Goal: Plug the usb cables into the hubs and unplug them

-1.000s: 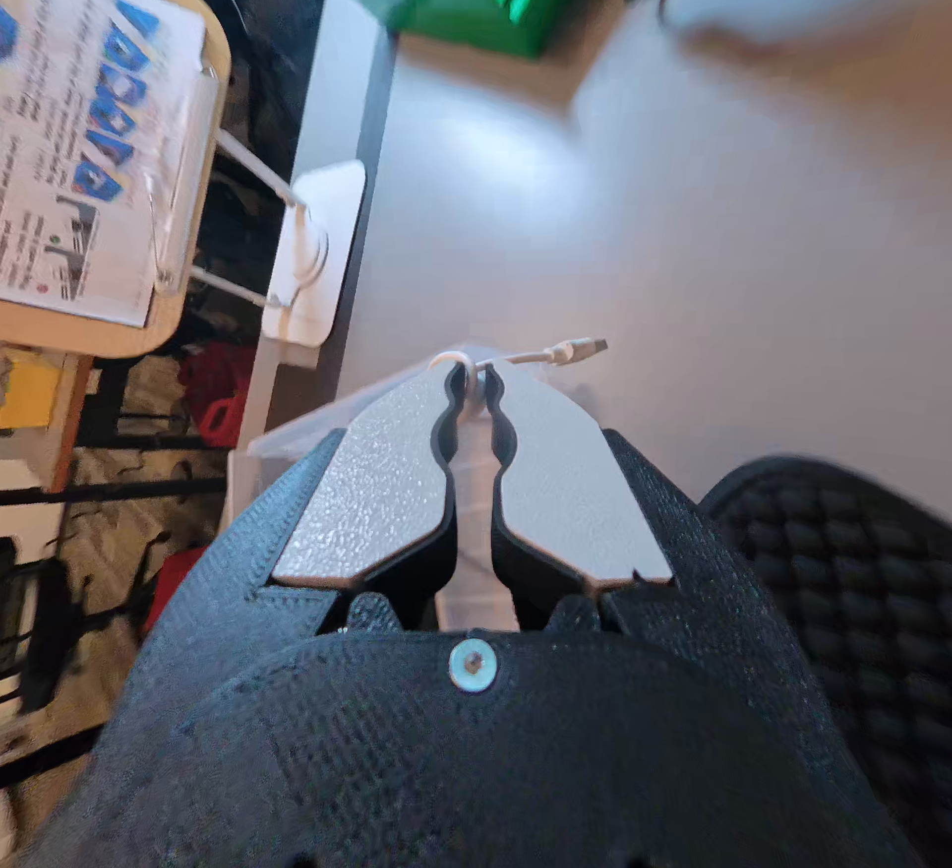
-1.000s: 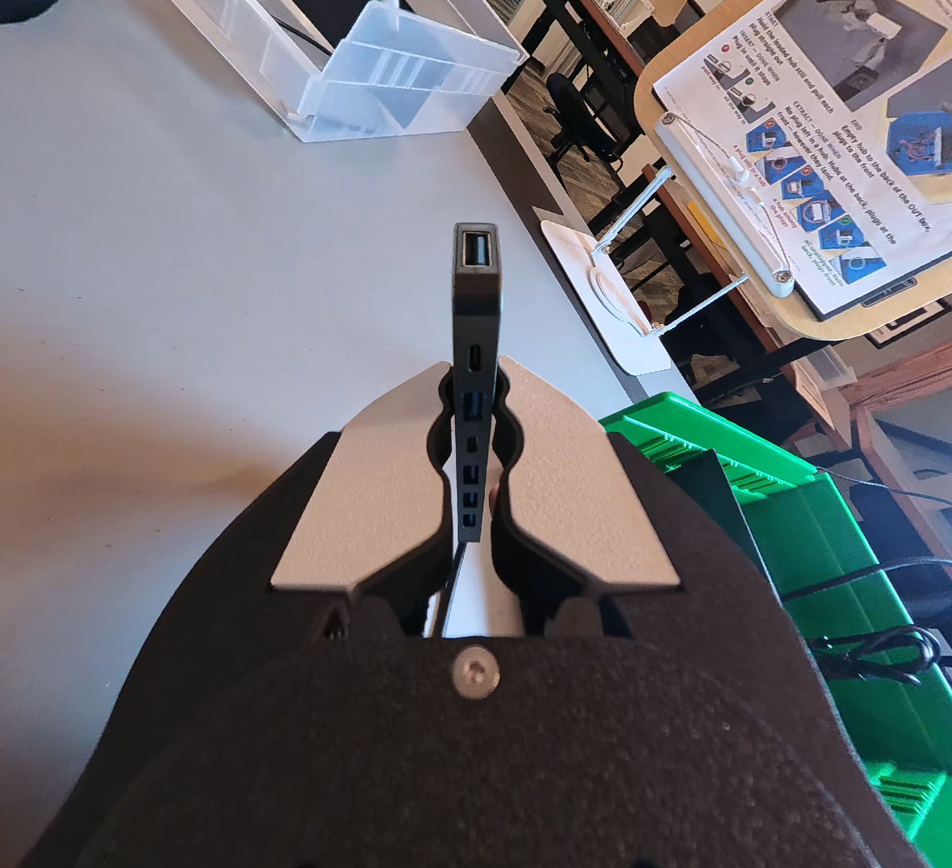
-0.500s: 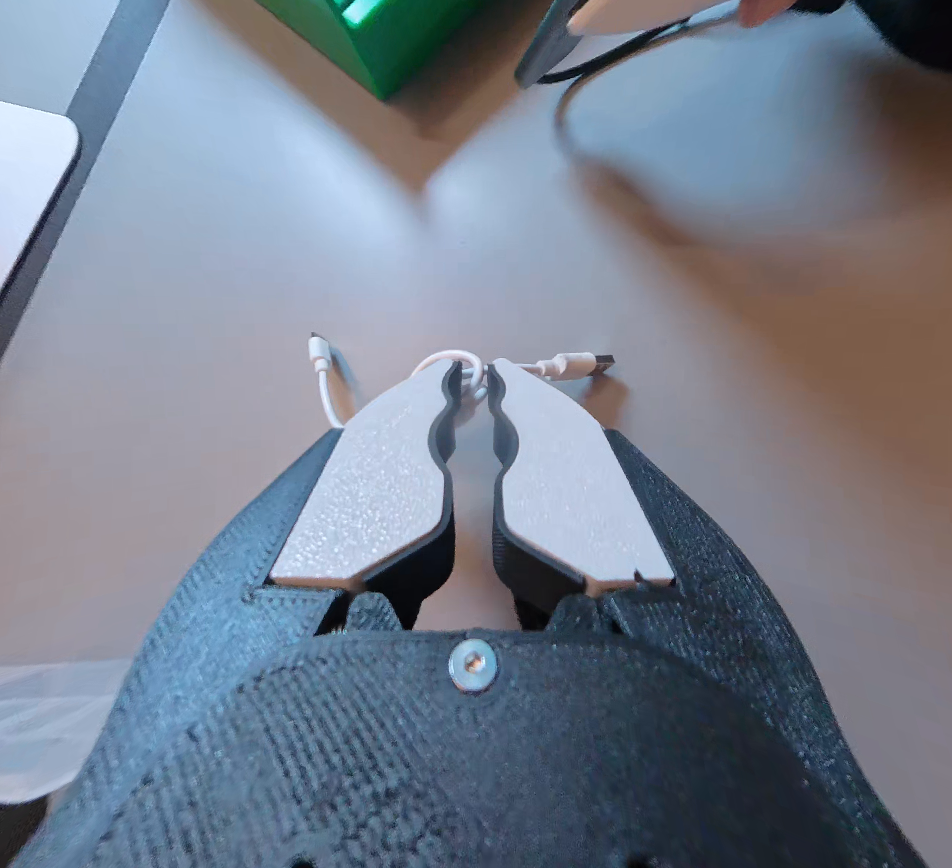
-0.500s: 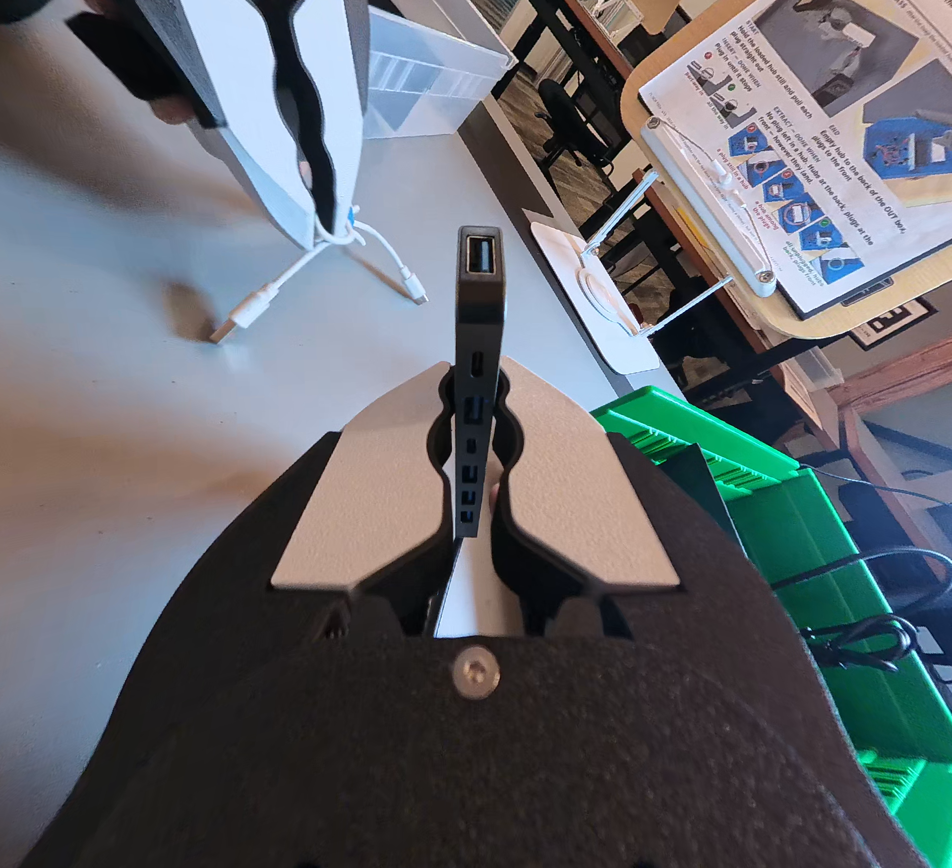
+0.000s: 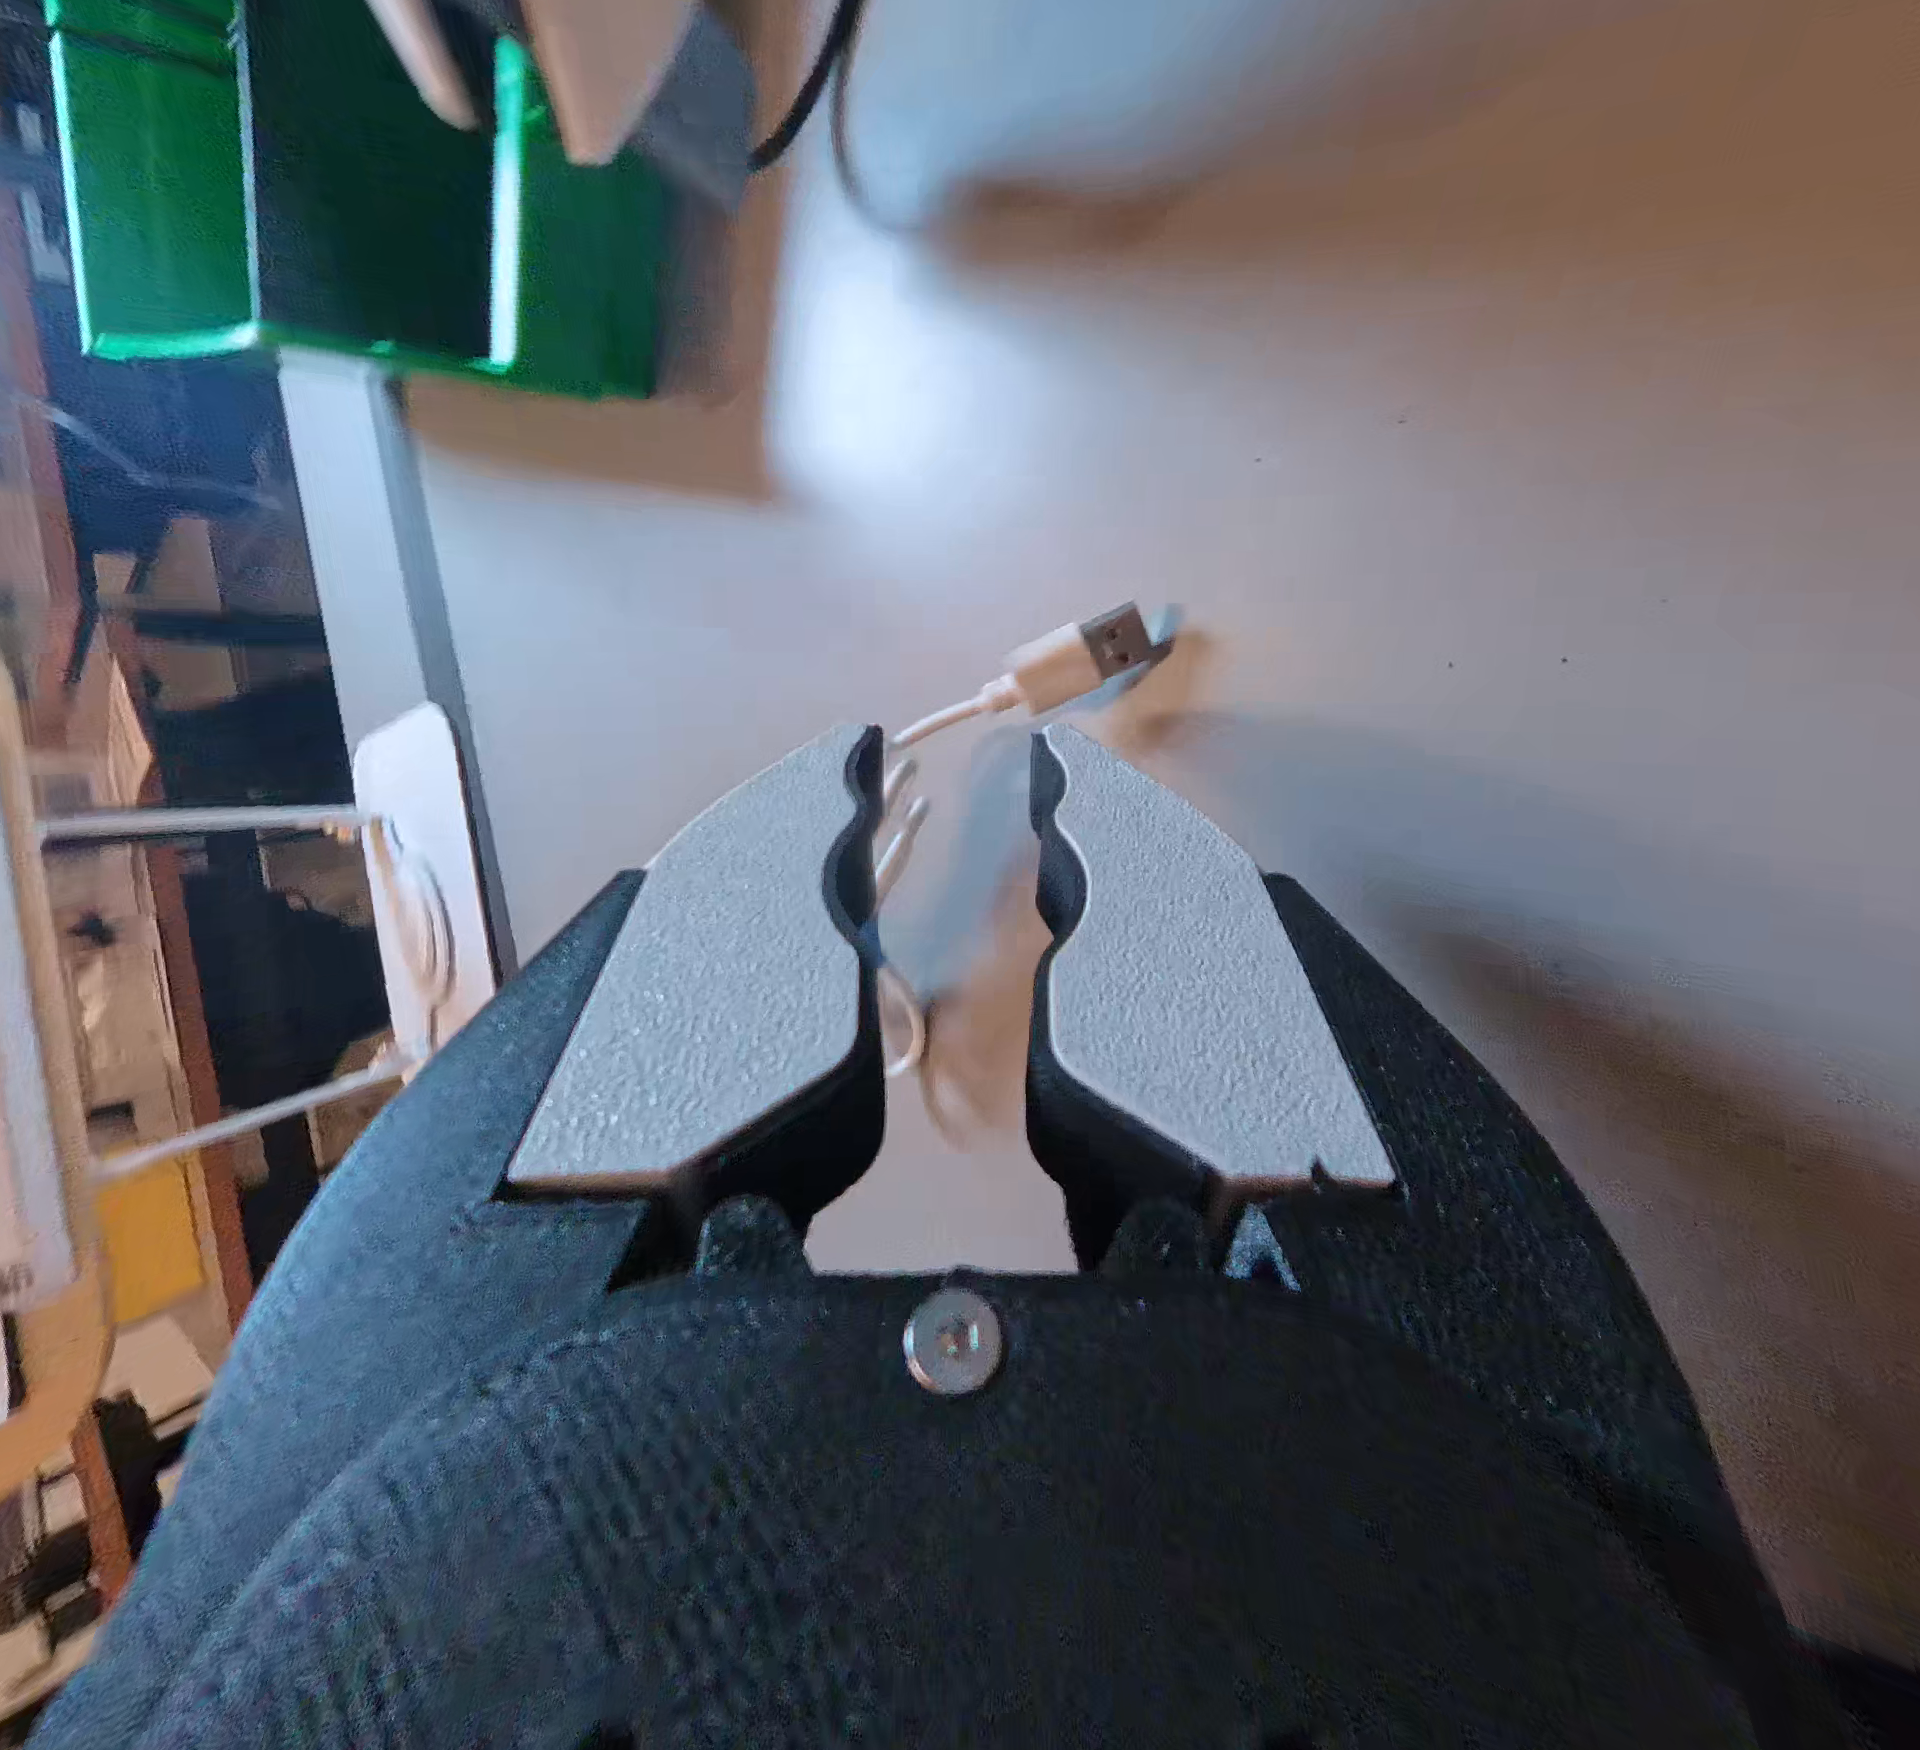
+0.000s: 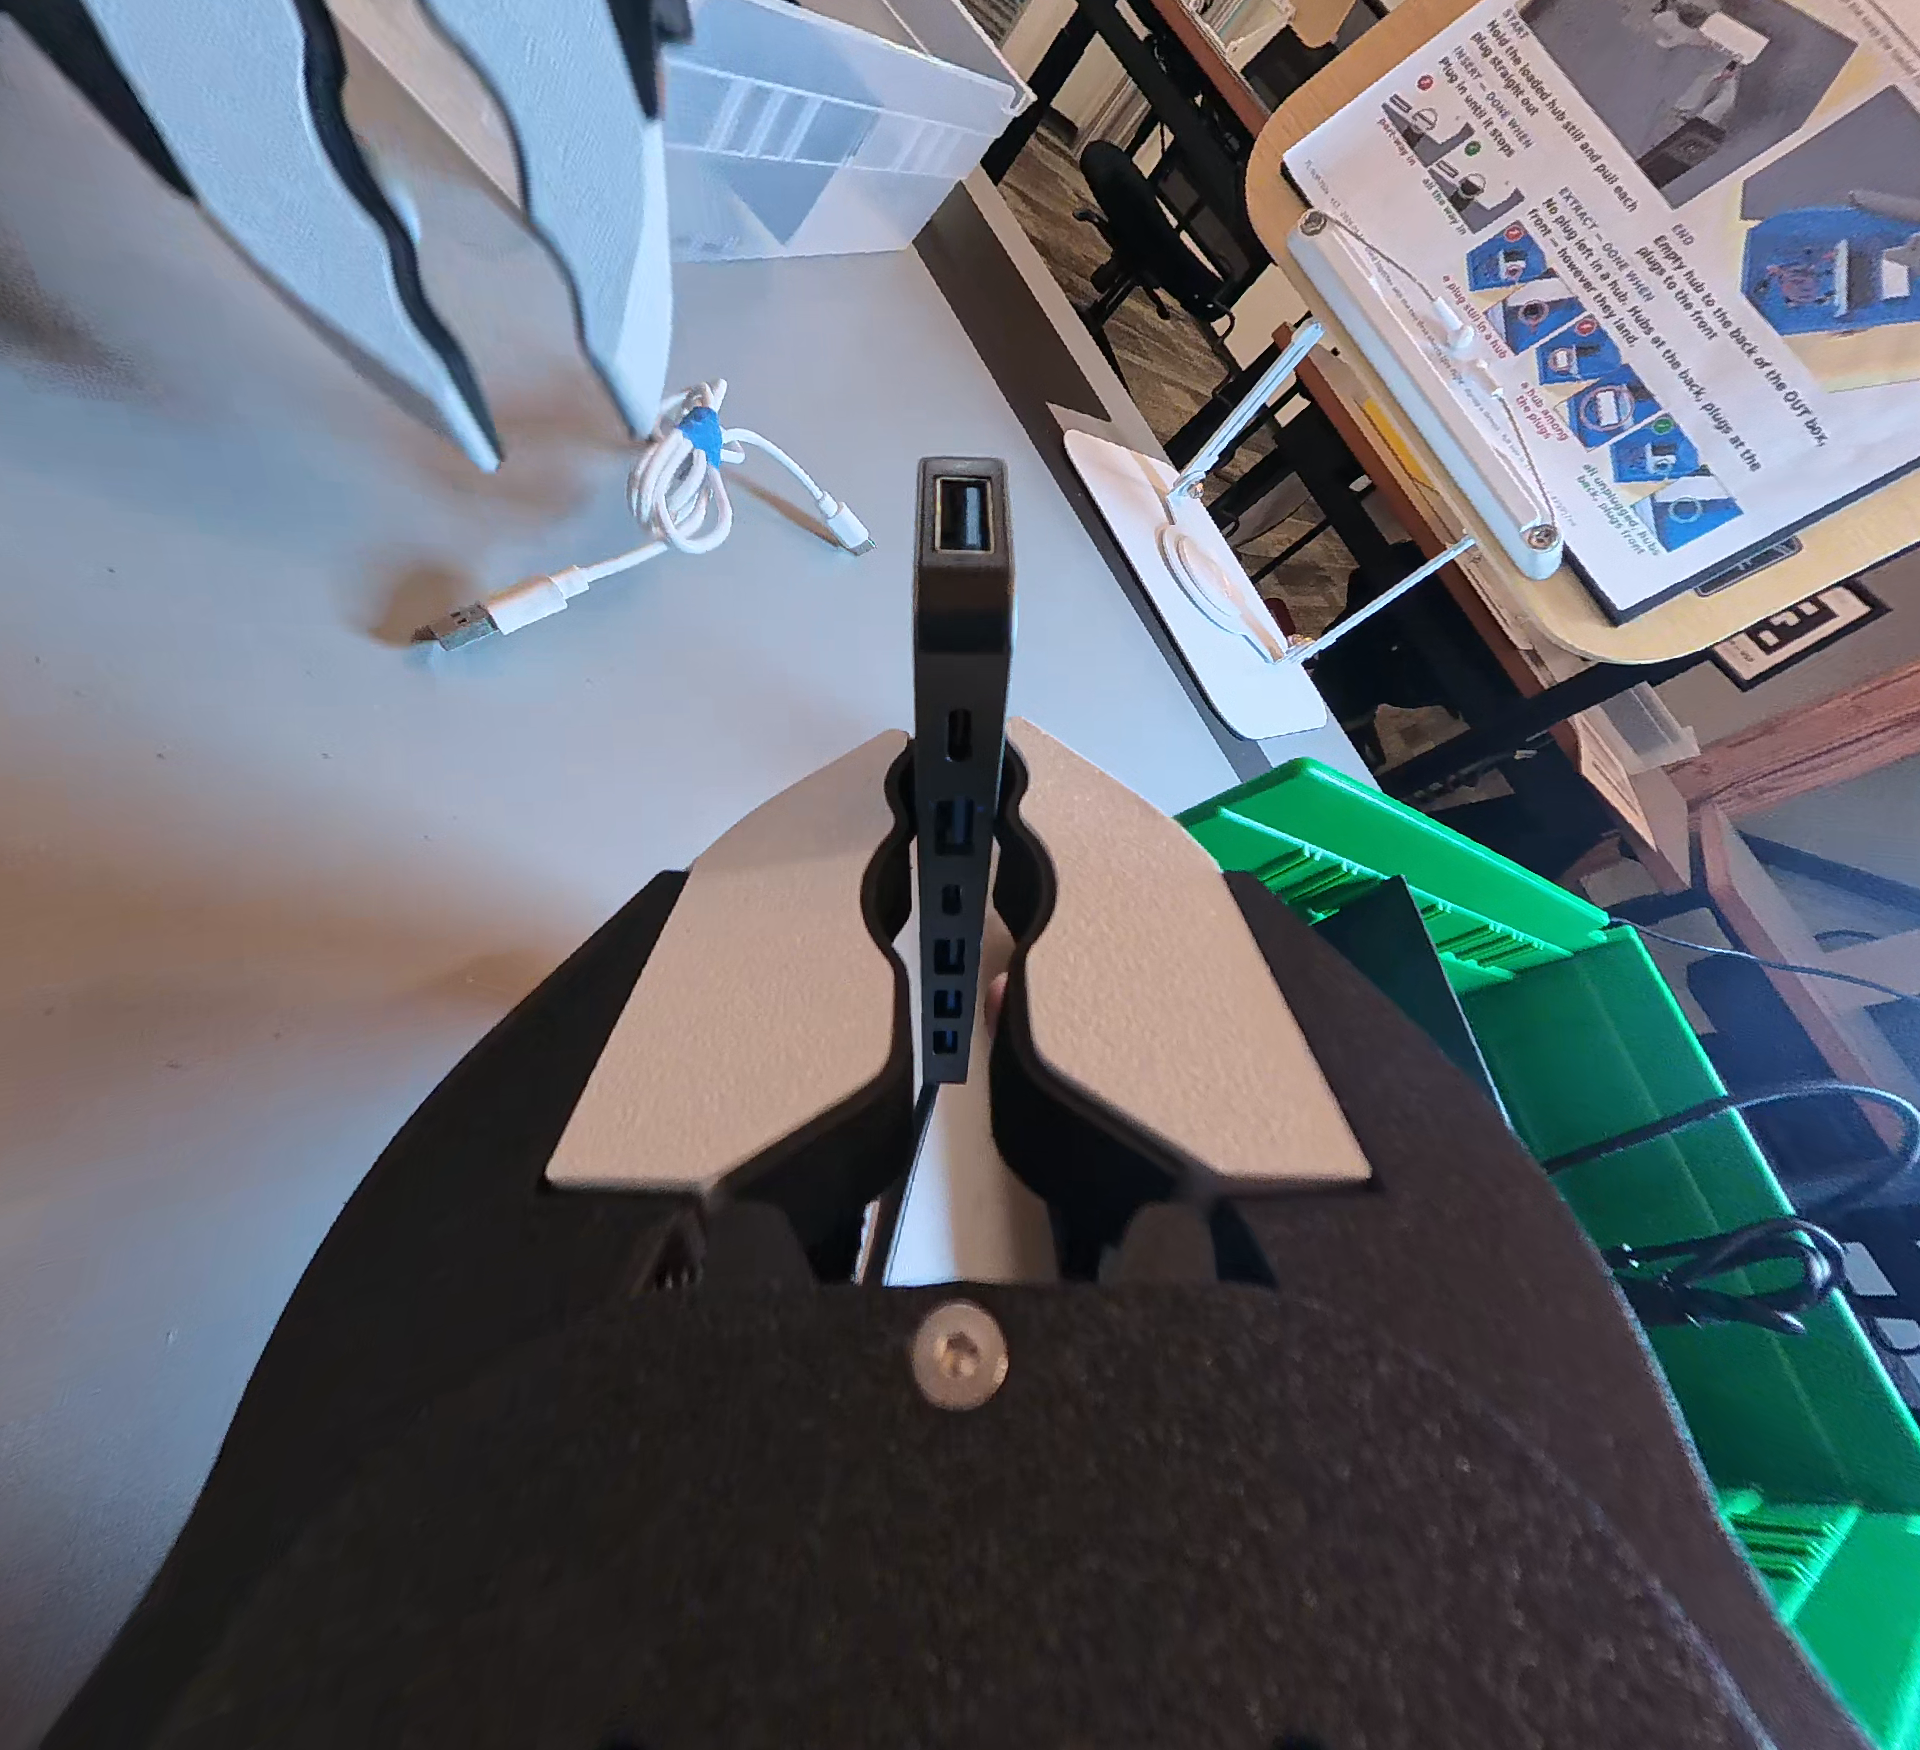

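— What are you counting on that table, starting from the left?

— One white USB cable, coiled and tied with a blue band, is lying on the grey table. Its two plugs are sticking out: the USB-A plug pointing left, the smaller plug pointing right. The left gripper is hanging just above the coil with its two fingers spread apart, gripping nothing.

— And in its own camera?

— There the left gripper is showing a clear gap between the pads, with the cable blurred below and the USB-A plug beyond the tips.

— Further right?

— One clear plastic bin is sitting at the far edge. Then the right gripper is pinching one black USB hub edge-up, its end port facing away, side ports running back between the pads. A black lead is trailing from its rear.

— Anything past that?

— One white stand is propping up one printed instruction sheet, and one green bin is sitting at the right, black cables inside.
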Motion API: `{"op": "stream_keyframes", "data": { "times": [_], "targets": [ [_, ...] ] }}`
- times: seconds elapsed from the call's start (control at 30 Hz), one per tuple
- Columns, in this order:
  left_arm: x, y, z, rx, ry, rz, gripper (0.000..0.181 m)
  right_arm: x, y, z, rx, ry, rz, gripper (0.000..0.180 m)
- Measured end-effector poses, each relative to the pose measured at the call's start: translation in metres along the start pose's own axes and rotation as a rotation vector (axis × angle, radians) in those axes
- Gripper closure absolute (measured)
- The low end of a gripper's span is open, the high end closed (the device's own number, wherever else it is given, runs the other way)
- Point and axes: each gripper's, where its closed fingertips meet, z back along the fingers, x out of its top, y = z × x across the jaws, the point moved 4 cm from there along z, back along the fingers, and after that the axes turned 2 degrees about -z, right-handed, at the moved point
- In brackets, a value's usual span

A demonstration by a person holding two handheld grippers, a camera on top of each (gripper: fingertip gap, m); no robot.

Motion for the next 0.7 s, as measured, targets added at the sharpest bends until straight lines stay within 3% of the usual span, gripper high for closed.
{"op": "stream_keyframes", "data": {
  "times": [0.03,0.3,0.7],
  "targets": [
    [0.001,-0.002,-0.006,-0.015,-0.008,-0.03,0.154,0.0,0.0,0.001,-0.001,0.0,0.001,0.168],
    [-0.003,0.003,-0.026,-0.166,-0.042,-0.181,0.147,-0.002,-0.002,0.002,0.013,-0.007,-0.022,0.168],
    [-0.008,0.008,-0.047,-0.423,0.02,-0.17,0.149,-0.001,0.0,0.005,0.042,-0.039,-0.02,0.168]
  ]
}}
